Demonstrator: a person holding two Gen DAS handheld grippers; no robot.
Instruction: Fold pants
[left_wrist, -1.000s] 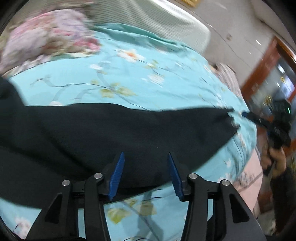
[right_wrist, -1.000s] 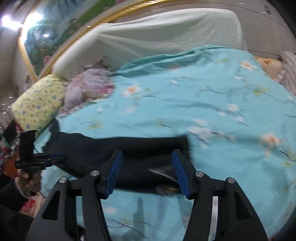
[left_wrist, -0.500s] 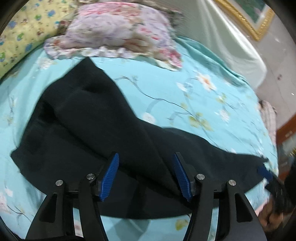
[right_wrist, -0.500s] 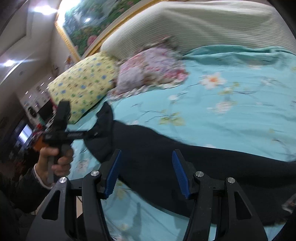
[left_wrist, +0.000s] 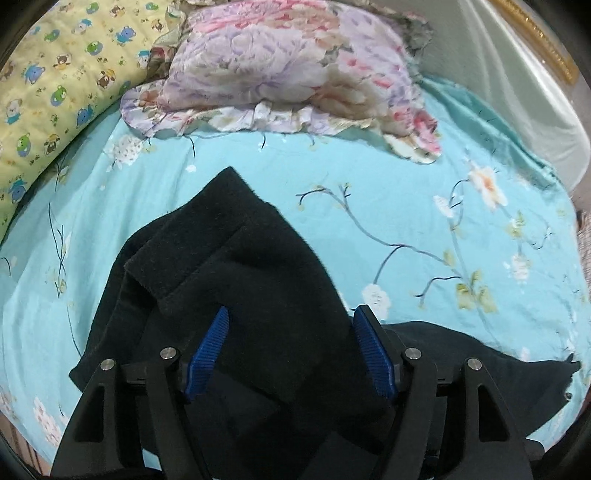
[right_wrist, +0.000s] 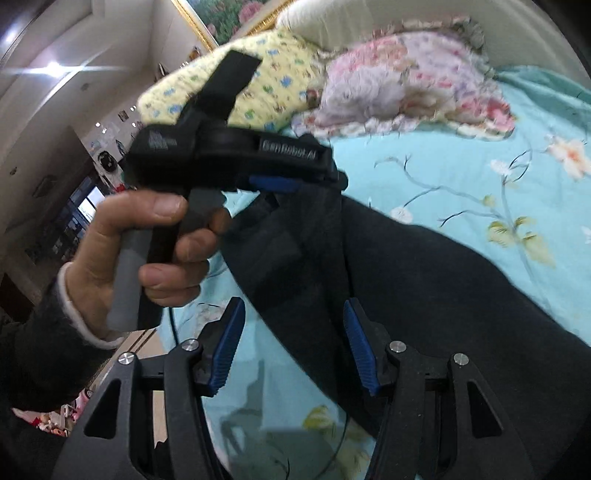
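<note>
Your left gripper (left_wrist: 291, 350) hangs over the waist end of the black pants (left_wrist: 236, 280), which lie on the turquoise floral bedsheet (left_wrist: 406, 206). Its blue pads (left_wrist: 208, 350) stand wide apart with dark cloth lying between and beneath them, but nothing is pinched. A folded-over flap of the pants sits just ahead of the jaws, with a pointed corner aimed toward the pink floral pillow (left_wrist: 288, 70) beyond; the yellow cartoon pillow (left_wrist: 55, 85) is off to the left.

Your right gripper (right_wrist: 293, 343) is also spread open and empty. The pant leg runs from just ahead of its jaws out to the right, and the cloth edge passes between the pads (right_wrist: 356, 343) without being gripped. Ahead and to the left, your left hand (right_wrist: 147, 240) holds the other tool over the same end of the garment.

This looks like the set-up for a fold: both tools are gathering at the waist end with no hold taken. Next, lower each set of jaws onto a clean edge, catching all layers, and close before lifting. Watch the loose flap; it may slide out of a shallow bite.
</note>
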